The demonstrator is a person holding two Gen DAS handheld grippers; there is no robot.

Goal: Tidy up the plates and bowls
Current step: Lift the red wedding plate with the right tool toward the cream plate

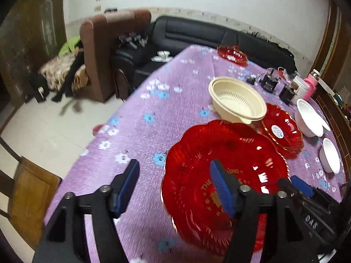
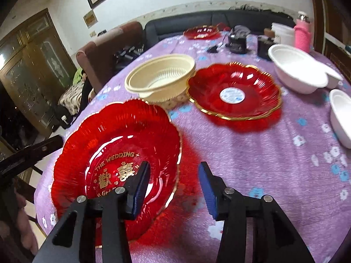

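A big red wedding plate [image 1: 226, 166] [image 2: 122, 144] with gold rim lies on the purple tablecloth near the front edge. My left gripper [image 1: 175, 175] is open, its jaws straddling the plate's left rim. My right gripper [image 2: 173, 175] is open, its jaws straddling the plate's right rim; its tip shows in the left wrist view [image 1: 296, 186]. Behind stand a cream strainer bowl [image 1: 238, 99] [image 2: 160, 76], a second red plate [image 1: 283, 129] [image 2: 234, 89], a third red plate [image 1: 232, 54] [image 2: 201, 31] at the far end, and white bowls [image 1: 307, 116] [image 2: 298, 72] [image 1: 330, 155] [image 2: 342, 114].
A pink bottle [image 2: 302, 32], a white container [image 2: 282, 31] and black devices [image 2: 238, 41] crowd the table's far right. A brown armchair [image 1: 103, 50] and black sofa [image 1: 193, 32] stand beyond the table. A wooden chair [image 1: 28, 188] is at the near left.
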